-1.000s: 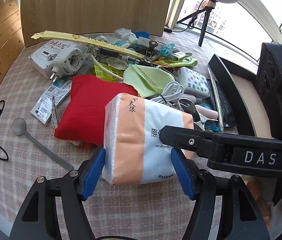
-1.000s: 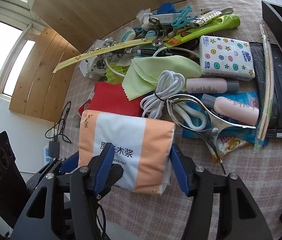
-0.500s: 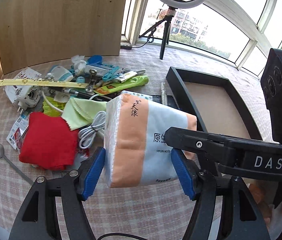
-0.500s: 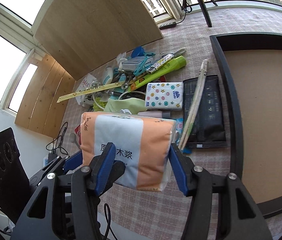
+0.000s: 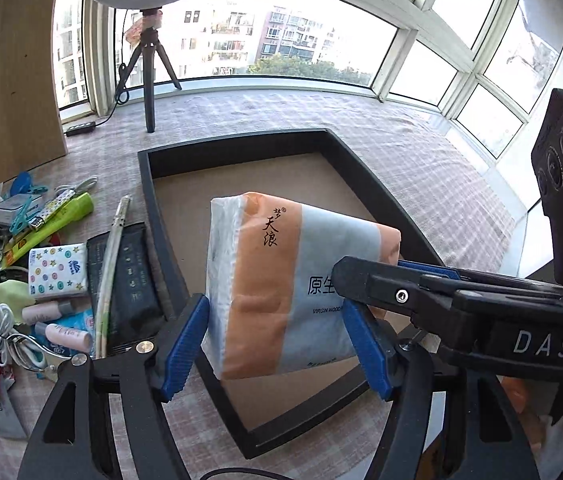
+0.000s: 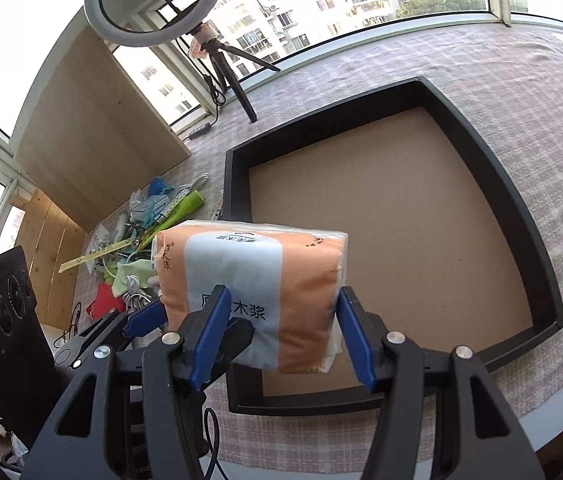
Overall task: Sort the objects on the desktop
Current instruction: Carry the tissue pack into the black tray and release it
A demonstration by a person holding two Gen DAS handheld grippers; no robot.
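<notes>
Tissue pack [image 5: 281,292] now off the desk [image 5: 401,152], over the tray's near-left corner [image 5: 241,436], both grippers [image 5: 277,348] [image 6: 281,340] gripping it, left jaws opening

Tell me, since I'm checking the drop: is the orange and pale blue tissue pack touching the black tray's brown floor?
Apart. The right wrist view shows the tissue pack held clear above the tray.

A: Where is the tissue pack [image 5: 281,280] now?
B: Off the cluttered pile [image 5: 41,264], up in the air over the black tray [image 6: 521,240], right of where it lay.
A: And the left gripper [image 5: 277,344]?
B: Its jaws are opening around the pack.
</notes>
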